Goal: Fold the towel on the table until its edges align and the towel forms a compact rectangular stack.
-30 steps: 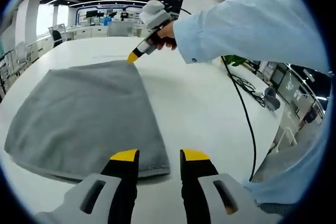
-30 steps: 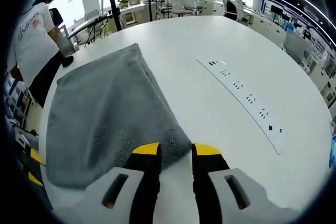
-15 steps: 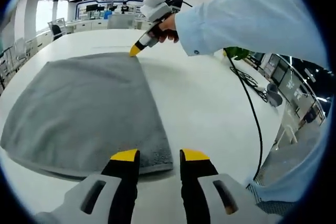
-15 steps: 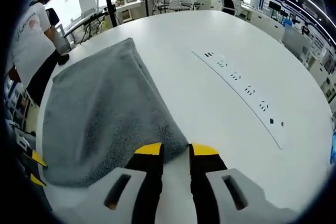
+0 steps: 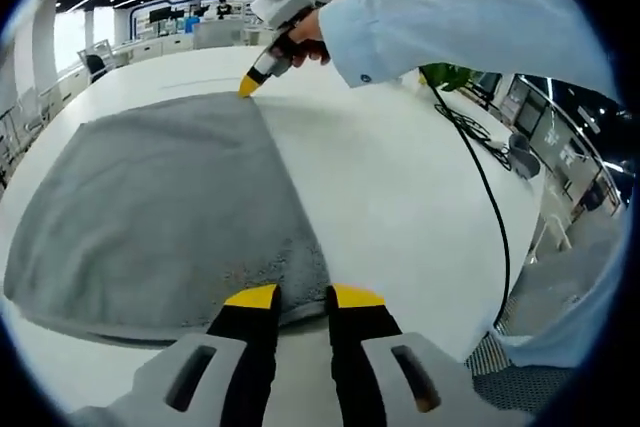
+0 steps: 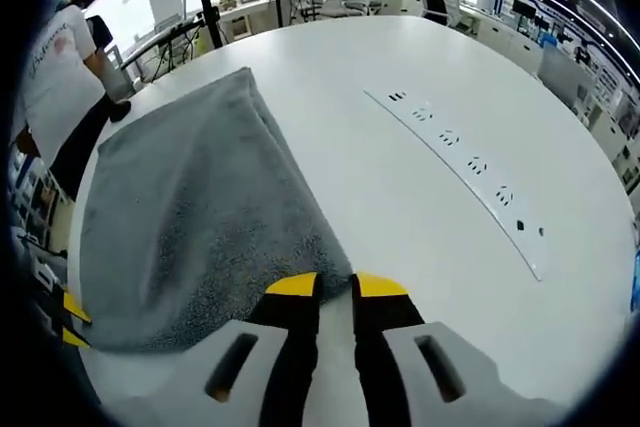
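A grey towel lies folded flat on the white table. In the left gripper view my left gripper has its jaws drawn close on the towel's near right corner, with cloth between them. At the far corner of the same edge, a hand in a light blue sleeve holds the right gripper, its yellow tip on the cloth. In the right gripper view the towel runs away to the left, and my right gripper is pinched on its near corner. The left gripper's yellow tips show at the towel's far end.
A strip of flush sockets crosses the table to the right of the towel. A black cable hangs past the table's right edge. A person in a white shirt stands beyond the far side. Desks and chairs fill the background.
Both grippers' jaws have narrowed from wide open and now pinch the towel's corners. Both cameras have come lower and closer to the cloth. The towel lies as before.
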{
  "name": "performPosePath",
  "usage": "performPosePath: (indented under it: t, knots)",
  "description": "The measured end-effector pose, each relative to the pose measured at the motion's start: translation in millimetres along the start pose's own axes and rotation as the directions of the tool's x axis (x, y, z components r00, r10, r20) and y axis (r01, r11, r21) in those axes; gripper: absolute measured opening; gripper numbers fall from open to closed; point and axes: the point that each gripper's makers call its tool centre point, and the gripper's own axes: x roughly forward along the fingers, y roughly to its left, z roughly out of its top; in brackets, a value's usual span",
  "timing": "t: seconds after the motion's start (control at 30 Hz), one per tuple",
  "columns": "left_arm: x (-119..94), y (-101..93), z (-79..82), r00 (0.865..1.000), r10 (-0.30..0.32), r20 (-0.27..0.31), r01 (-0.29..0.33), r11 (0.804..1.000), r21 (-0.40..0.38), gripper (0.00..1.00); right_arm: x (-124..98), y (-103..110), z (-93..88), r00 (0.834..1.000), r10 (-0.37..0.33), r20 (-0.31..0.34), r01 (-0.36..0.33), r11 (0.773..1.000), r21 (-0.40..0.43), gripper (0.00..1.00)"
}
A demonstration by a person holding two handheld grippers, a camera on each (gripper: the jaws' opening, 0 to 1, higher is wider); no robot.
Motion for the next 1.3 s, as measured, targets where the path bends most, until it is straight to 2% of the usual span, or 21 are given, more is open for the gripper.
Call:
performPosePath:
  t: [0.33, 0.47, 0.57, 0.63, 0.87, 1.03, 1.17, 1.23, 1.3]
  knots:
    - [1.6, 5.3, -0.3, 1.0, 0.008, -0.001, -0.008, 1.0, -0.011, 0.05, -1.0, 2.0, -2.1, 1.0, -0.008, -0.026, 0.007, 1.0, -0.012, 0.03]
    - [-0.6, -1.0, 0.2, 1.0, -0.011, -0.004, 0.011, 1.0, -0.02, 0.03, -5.5, -8.2, -8.5, 0.999, -0.014, -0.048, 0.015, 1.0, 0.009, 0.02]
    - [3.8, -4.6, 1.0, 1.0, -0.026, -0.003, 0.026, 0.999, -0.033, 0.03, -14.8, -6.3, -16.0, 0.998, -0.022, -0.057, 0.022, 1.0, 0.009, 0.02]
    - [7.8, -10.0, 1.4, 0.999, -0.043, -0.005, 0.042, 0.999, -0.03, 0.03, -13.6, -17.8, -20.4, 0.997, -0.029, -0.066, 0.03, 0.999, 0.014, 0.02]
    - [15.8, -33.6, 3.5, 0.995, -0.101, -0.001, 0.1, 0.992, -0.072, 0.03, -31.9, -21.4, -43.8, 0.995, -0.052, -0.091, 0.054, 0.998, 0.018, 0.02]
    - [21.0, -49.6, 3.9, 0.992, -0.13, -0.007, 0.129, 0.99, -0.055, 0.03, -38.5, -32.6, -57.3, 0.992, -0.064, -0.106, 0.067, 0.997, 0.026, 0.02]
    - [23.7, -62.3, 5.0, 0.988, -0.152, -0.011, 0.151, 0.987, -0.044, 0.03, -49.5, -31.2, -67.6, 0.99, -0.073, -0.12, 0.077, 0.997, 0.024, 0.02]
    - [25.0, -68.1, 5.4, 0.987, -0.161, -0.011, 0.16, 0.986, -0.038, 0.03, -47.8, -38.5, -71.0, 0.989, -0.077, -0.124, 0.08, 0.997, 0.02, 0.02]
    - [26.1, -73.1, 5.8, 0.985, -0.17, -0.012, 0.169, 0.985, -0.039, 0.03, -55.5, -32.3, -76.2, 0.989, -0.08, -0.127, 0.084, 0.996, 0.023, 0.02]
